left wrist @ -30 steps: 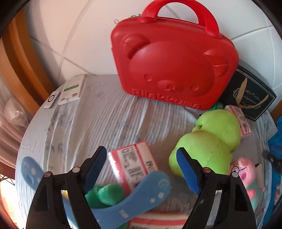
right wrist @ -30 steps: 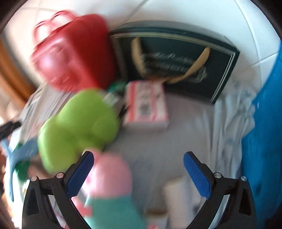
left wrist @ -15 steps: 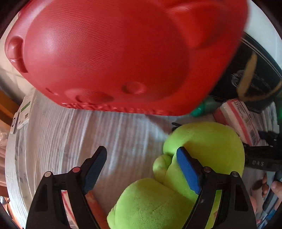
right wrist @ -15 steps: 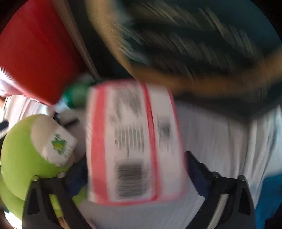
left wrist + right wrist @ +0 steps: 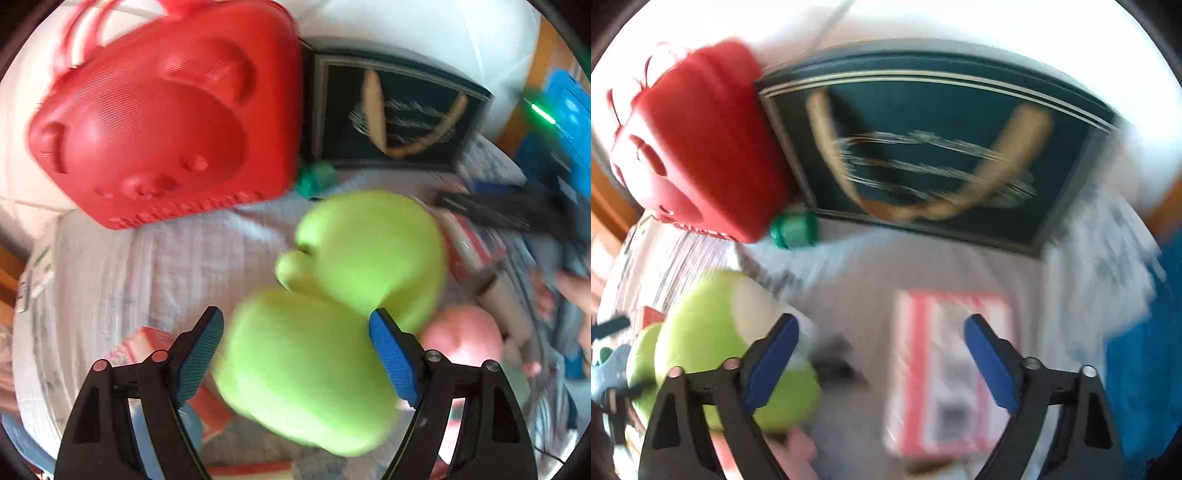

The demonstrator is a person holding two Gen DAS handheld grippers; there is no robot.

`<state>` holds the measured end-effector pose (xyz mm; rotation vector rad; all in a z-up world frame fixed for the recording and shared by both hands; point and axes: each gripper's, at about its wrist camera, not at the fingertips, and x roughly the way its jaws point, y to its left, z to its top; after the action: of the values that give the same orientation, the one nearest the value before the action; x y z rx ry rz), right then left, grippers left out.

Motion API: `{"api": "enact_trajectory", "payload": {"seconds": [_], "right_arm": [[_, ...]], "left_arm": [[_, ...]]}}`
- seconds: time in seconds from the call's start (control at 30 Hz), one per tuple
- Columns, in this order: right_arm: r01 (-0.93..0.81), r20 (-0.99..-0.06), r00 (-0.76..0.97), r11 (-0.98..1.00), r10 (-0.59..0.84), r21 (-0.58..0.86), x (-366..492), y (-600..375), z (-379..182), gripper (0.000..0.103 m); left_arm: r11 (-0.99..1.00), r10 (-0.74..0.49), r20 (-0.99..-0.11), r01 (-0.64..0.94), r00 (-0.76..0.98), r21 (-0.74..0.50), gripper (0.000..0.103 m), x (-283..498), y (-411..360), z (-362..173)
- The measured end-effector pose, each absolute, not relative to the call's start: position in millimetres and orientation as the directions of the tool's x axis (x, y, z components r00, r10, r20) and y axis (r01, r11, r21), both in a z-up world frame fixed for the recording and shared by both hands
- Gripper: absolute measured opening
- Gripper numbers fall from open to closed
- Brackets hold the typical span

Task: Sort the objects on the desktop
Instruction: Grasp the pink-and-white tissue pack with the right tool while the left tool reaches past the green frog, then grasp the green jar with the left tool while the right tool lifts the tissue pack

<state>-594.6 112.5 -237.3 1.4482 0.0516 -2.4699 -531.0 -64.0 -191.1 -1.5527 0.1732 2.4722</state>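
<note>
Grey cloth [image 5: 155, 258] is cluttered. Left gripper [image 5: 295, 350] is spread wide around green plush [image 5: 332, 314], nothing gripped; right gripper [image 5: 881, 354] wide open, empty, over red-striped pack [image 5: 945, 369] beside plush. Motion should be settled before closing.

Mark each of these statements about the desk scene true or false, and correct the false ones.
1. The left gripper is open, with the green plush toy between its fingers. True.
2. The red bear-face case lies flat on its back. False: it stands on edge, beside the dark gift bag.
3. The right gripper is clamped on the red-and-white box. False: its jaws are open, with the box lying on the cloth beyond them.
4. A small green item sits at the case's lower corner. True.
5. The gift bag has blue handles. False: they are tan.
</note>
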Motion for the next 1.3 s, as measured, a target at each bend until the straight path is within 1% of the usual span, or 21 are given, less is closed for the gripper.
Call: {"api": "enact_trajectory", "payload": {"seconds": [0.03, 0.07, 0.13, 0.27, 0.33, 0.4, 0.5, 0.57, 0.63, 0.67, 0.8, 0.87, 0.97, 1.0, 1.03, 1.07, 1.1, 1.2, 1.23, 1.27, 1.3], "right_arm": [[0.283, -0.877, -0.420, -0.952, -0.232, 0.117, -600, 96, -246, 0.079], [0.333, -0.912, -0.340, -0.936, -0.228, 0.109, -607, 77, -264, 0.077], [0.427, -0.932, -0.239, -0.892, -0.272, 0.150, -610, 56, -280, 0.076], [0.550, -0.940, -0.190, -0.824, -0.283, 0.137, -556, 38, -277, 0.076], [0.555, -0.935, -0.129, -0.805, -0.330, 0.208, -530, 38, -282, 0.076], [0.537, -0.917, -0.097, -0.796, -0.388, 0.280, -507, 46, -282, 0.076], [0.420, -0.897, -0.201, -0.862, -0.393, 0.283, -498, 86, -273, 0.078], [0.288, -0.889, -0.361, -0.940, -0.282, 0.181, -501, 126, -255, 0.085], [0.188, -0.877, -0.437, -0.974, -0.199, 0.128, -513, 154, -244, 0.095], [0.129, -0.877, -0.457, -0.987, -0.149, 0.101, -521, 171, -242, 0.095], [0.059, -0.891, -0.444, -0.996, -0.092, 0.073, -543, 191, -250, 0.096], [0.058, -0.899, -0.419, -0.992, -0.127, 0.113, -549, 193, -261, 0.102], [0.068, -0.903, -0.402, -0.988, -0.152, 0.136, -566, 177, -269, 0.103], [0.072, -0.902, -0.402, -0.988, -0.156, 0.139, -561, 177, -271, 0.103], [0.071, -0.901, -0.405, -0.988, -0.155, 0.138, -565, 176, -274, 0.103], [0.064, -0.901, -0.404, -0.988, -0.157, 0.143, -568, 175, -277, 0.103], [0.060, -0.902, -0.400, -0.987, -0.161, 0.150, -570, 175, -279, 0.103], [0.055, -0.906, -0.396, -0.989, -0.149, 0.138, -575, 171, -292, 0.102], [0.054, -0.913, -0.398, -0.996, -0.086, 0.070, -574, 165, -294, 0.096], [0.058, -0.915, -0.397, -0.997, -0.064, 0.045, -574, 164, -297, 0.090], [0.055, -0.912, -0.406, -0.998, -0.056, 0.037, -574, 164, -298, 0.090]], "left_arm": [[-0.967, 0.110, -0.908, -0.254, -0.404, -0.004, 0.081, -531, -65, -193], [-0.968, 0.071, -0.905, -0.247, -0.420, 0.038, 0.081, -530, -64, -195], [-0.967, 0.009, -0.881, -0.228, -0.473, 0.113, 0.081, -524, -66, -186], [-0.983, 0.029, -0.830, -0.167, -0.557, 0.077, 0.081, -526, -82, -149], [-0.990, 0.037, -0.809, -0.131, -0.587, 0.049, 0.081, -538, -84, -138], [-0.995, 0.033, -0.807, -0.092, -0.589, 0.026, 0.081, -559, -78, -141], [-1.000, 0.015, -0.830, -0.017, -0.557, -0.007, 0.081, -596, -64, -165], [-0.999, 0.019, -0.846, 0.027, -0.533, -0.040, 0.081, -618, -51, -182], [-0.996, 0.022, -0.866, 0.066, -0.500, -0.064, 0.081, -639, -33, -201], [-0.995, 0.022, -0.876, 0.071, -0.481, -0.064, 0.081, -649, -25, -210], [-0.990, -0.062, -0.902, 0.138, -0.428, 0.003, 0.081, -687, -3, -246], [-0.985, -0.106, -0.911, 0.165, -0.398, 0.043, 0.083, -698, 2, -263], [-0.986, -0.112, -0.929, 0.152, -0.353, 0.061, 0.083, -712, 8, -293], [-0.986, -0.110, -0.913, 0.157, -0.392, 0.051, 0.082, -714, 8, -292], [-0.986, -0.111, -0.908, 0.159, -0.403, 0.050, 0.071, -716, 8, -292], [-0.987, -0.107, -0.904, 0.157, -0.415, 0.044, 0.055, -719, 8, -291], [-0.987, -0.113, -0.897, 0.150, -0.426, 0.053, 0.047, -722, 9, -290], [-0.988, -0.125, -0.894, 0.138, -0.429, 0.072, 0.046, -717, 8, -287], [-0.989, -0.120, -0.896, 0.130, -0.428, 0.070, 0.046, -712, 7, -286], [-0.990, -0.112, -0.900, 0.123, -0.421, 0.066, 0.046, -707, 6, -285], [-0.991, -0.099, -0.906, 0.118, -0.412, 0.055, 0.046, -701, 4, -283]]}}
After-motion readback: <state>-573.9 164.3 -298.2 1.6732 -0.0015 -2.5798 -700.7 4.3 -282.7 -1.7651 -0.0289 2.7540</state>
